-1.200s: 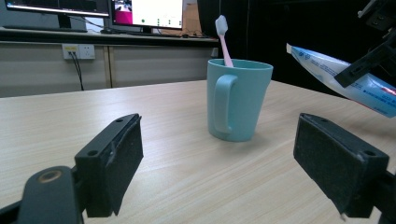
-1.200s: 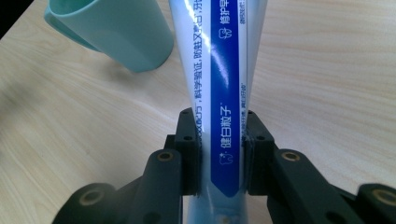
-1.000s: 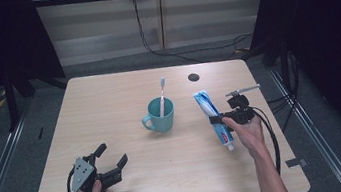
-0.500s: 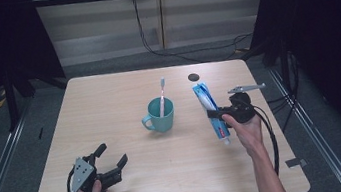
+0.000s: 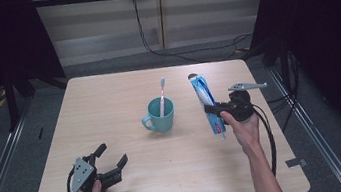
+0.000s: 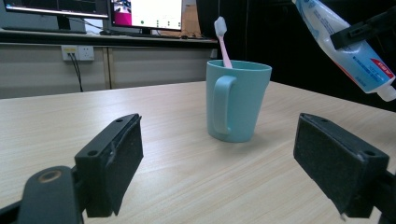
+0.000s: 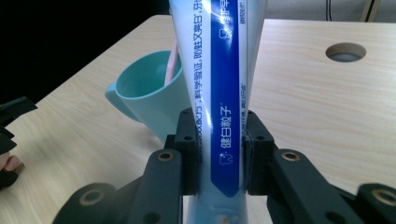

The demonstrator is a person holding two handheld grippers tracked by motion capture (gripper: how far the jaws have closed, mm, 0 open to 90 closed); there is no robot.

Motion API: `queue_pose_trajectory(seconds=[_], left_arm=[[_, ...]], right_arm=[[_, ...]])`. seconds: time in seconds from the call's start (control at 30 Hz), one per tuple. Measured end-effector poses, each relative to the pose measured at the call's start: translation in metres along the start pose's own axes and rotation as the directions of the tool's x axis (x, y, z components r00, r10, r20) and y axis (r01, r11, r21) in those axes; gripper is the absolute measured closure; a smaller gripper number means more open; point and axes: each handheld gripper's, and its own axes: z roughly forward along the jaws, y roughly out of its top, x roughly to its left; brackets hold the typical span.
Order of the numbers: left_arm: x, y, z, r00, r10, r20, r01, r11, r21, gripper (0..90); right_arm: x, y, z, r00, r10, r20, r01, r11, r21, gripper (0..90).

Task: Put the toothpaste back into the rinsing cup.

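I have the toothpaste tube (image 5: 207, 104) clamped in my right gripper (image 5: 217, 111) off the table, left gripper (image 5: 112, 162) spread empty, cup (image 5: 160, 115) already holding the toothbrush (image 5: 161, 97), tube likely next

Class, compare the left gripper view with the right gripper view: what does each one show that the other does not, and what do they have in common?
Left gripper view alone: the left gripper with its jaws wide apart and nothing between them, the mug's handle, monitors and a wall socket behind the table.

Right gripper view alone: the right gripper clamped on the toothpaste tube, its printed lettering, and a round hole in the tabletop.

Both: the teal mug, the pink toothbrush standing in it, the tube and the wooden table.
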Motion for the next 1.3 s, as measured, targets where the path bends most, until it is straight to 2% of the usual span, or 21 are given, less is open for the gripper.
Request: queue_pose_trajectory(seconds=[0.37, 0.43, 0.47, 0.57, 0.63, 0.7, 0.77, 0.8, 0.93, 1.1, 1.3], left_arm=[[0.000, 0.000, 0.000, 1.0000, -0.004, 0.002, 0.004, 0.9999, -0.009, 15.8], [0.000, 0.000, 0.000, 0.9998, 0.009, 0.016, -0.009, 1.0000, -0.003, 15.8], [-0.001, 0.000, 0.000, 0.9999, 0.008, 0.012, -0.008, 1.0000, -0.003, 15.8], [-0.001, 0.000, 0.000, 0.9999, -0.005, 0.011, 0.005, 1.0000, -0.005, 15.8], [0.000, 0.000, 0.000, 0.9999, 0.007, 0.015, -0.007, 1.0000, -0.003, 15.8], [-0.001, 0.000, 0.000, 0.9999, -0.005, 0.009, 0.006, 1.0000, -0.004, 15.8], [0.000, 0.000, 0.000, 0.9998, 0.007, 0.016, -0.007, 1.0000, -0.002, 15.8], [0.000, 0.000, 0.000, 0.9999, -0.001, 0.016, 0.001, 1.0000, -0.004, 15.8], [0.000, 0.000, 0.000, 0.9999, -0.002, 0.014, 0.002, 1.0000, -0.006, 15.8], [0.000, -0.001, 0.000, 0.9999, 0.000, 0.013, 0.000, 1.0000, -0.009, 15.8], [0.000, -0.001, 0.000, 0.9999, 0.001, 0.013, -0.001, 1.0000, -0.008, 15.8]], right_arm=[[0.009, 0.010, 0.000, 0.9996, -0.027, -0.013, 0.026, 0.998, -0.062, 72.5], [0.011, 0.012, 0.000, 0.9995, -0.032, 0.001, 0.032, 0.996, -0.078, 72.5], [0.011, 0.013, 0.000, 0.9997, -0.022, -0.011, 0.021, 0.996, -0.084, 72.5], [0.013, 0.015, 0.001, 0.9995, -0.031, -0.011, 0.030, 0.995, -0.097, 72.5], [0.015, 0.016, 0.001, 0.9992, -0.036, -0.020, 0.033, 0.993, -0.113, 72.5], [0.017, 0.019, 0.002, 0.9988, -0.037, -0.034, 0.032, 0.992, -0.118, 72.5], [0.020, 0.022, 0.004, 0.9983, -0.045, -0.037, 0.040, 0.990, -0.133, 72.4], [0.021, 0.023, 0.005, 0.9981, -0.045, -0.043, 0.038, 0.990, -0.137, 72.5], [0.027, 0.029, 0.007, 0.9960, -0.067, -0.060, 0.056, 0.984, -0.169, 72.4], [0.033, 0.032, 0.009, 0.9937, -0.089, -0.068, 0.072, 0.972, -0.225, 72.3], [0.037, 0.035, 0.013, 0.9917, -0.100, -0.080, 0.078, 0.966, -0.246, 72.2]])
